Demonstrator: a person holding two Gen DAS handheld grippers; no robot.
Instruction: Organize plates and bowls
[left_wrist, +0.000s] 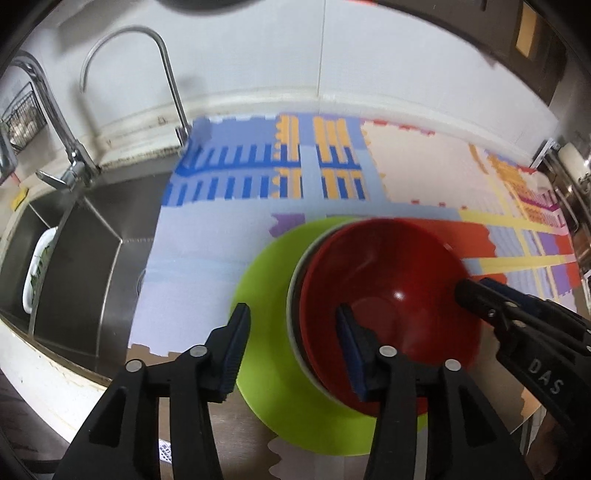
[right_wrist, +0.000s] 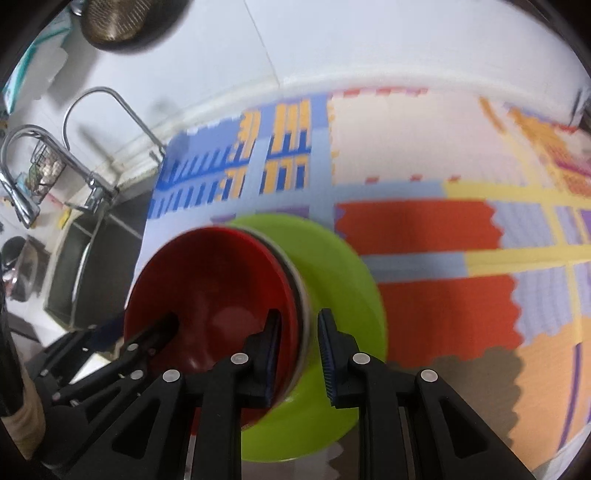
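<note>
A red bowl (left_wrist: 391, 295) sits nested in a grey bowl (left_wrist: 295, 295), tilted, on a lime plate (left_wrist: 266, 280) near the tabletop's front edge.

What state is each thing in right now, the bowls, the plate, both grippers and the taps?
Glossy red bowl: nested inside a grey-rimmed bowl, upright.
Grey-rimmed bowl: standing on the plate, only its rim shows.
Round lime-green plate: flat on the patterned mat.
Left gripper: open, fingers straddling the bowls' rims.
Right gripper: open, fingers straddling the rims on the opposite side.
Curved steel taps: no water visible.
</note>
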